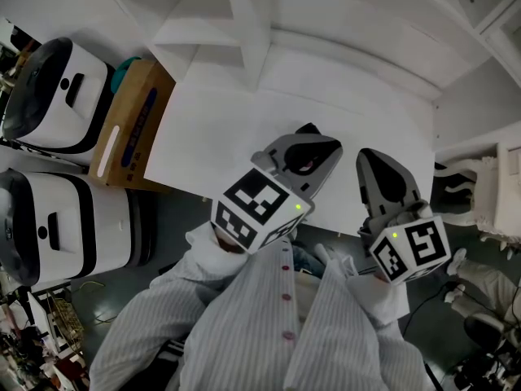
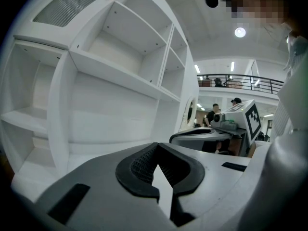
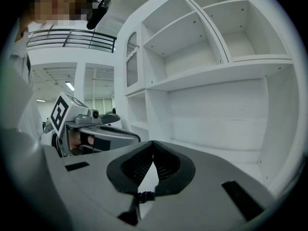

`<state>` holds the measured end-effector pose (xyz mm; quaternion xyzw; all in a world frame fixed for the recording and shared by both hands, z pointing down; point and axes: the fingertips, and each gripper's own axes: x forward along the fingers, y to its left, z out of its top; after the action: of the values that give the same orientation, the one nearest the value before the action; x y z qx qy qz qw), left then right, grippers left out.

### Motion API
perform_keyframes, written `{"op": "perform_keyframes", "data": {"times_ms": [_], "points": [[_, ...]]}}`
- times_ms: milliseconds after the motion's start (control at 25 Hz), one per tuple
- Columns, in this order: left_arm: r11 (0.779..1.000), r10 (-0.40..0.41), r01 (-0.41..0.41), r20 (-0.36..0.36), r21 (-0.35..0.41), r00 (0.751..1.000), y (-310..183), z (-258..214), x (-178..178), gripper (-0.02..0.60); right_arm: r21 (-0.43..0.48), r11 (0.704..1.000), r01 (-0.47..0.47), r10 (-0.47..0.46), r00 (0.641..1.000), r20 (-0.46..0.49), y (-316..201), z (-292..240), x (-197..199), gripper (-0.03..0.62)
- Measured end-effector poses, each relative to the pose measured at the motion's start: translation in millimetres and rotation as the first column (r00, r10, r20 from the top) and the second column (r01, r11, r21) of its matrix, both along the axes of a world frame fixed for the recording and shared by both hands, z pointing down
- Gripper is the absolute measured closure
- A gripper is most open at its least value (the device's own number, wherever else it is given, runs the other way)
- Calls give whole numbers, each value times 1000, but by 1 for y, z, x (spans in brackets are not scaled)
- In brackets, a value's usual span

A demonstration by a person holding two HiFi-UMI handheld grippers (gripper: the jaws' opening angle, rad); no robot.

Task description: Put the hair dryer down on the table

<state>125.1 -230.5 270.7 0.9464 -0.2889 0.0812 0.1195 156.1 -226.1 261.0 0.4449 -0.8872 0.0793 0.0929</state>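
Both of my tools were closed. The left gripper (image 2: 156,149) had its black ribbed pads (image 2: 139,165) meeting at the tips with nothing between them. The right gripper (image 3: 153,146) was the same, tips together and holding nothing. In the head view both hung over the near edge of the white table (image 1: 220,129). The left one reached a little further in over the tabletop, and the right one was just beside it, toward the table's right corner. Both pointed across the table at the white shelf unit (image 2: 110,81) on its far side. A cardboard box (image 1: 134,125) sat just beside the table's left edge, with two white machines (image 1: 61,96) beyond it. No view showed me the hair dryer, so I could not tell where it was.
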Motion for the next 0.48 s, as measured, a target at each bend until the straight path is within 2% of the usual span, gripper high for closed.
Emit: {"op": "perform_keyframes", "data": {"times_ms": [280,480], "points": [[1000,22,-22,8,4,1000,-9,-5,-3,572,-11,1000,0,0,1000,-4,-1,3,1,582],[996,-9,13,-49,85,999,-21,-24,-7,572,-13,1000,3,-3,1000,-10,-3,4,1,582]]}}
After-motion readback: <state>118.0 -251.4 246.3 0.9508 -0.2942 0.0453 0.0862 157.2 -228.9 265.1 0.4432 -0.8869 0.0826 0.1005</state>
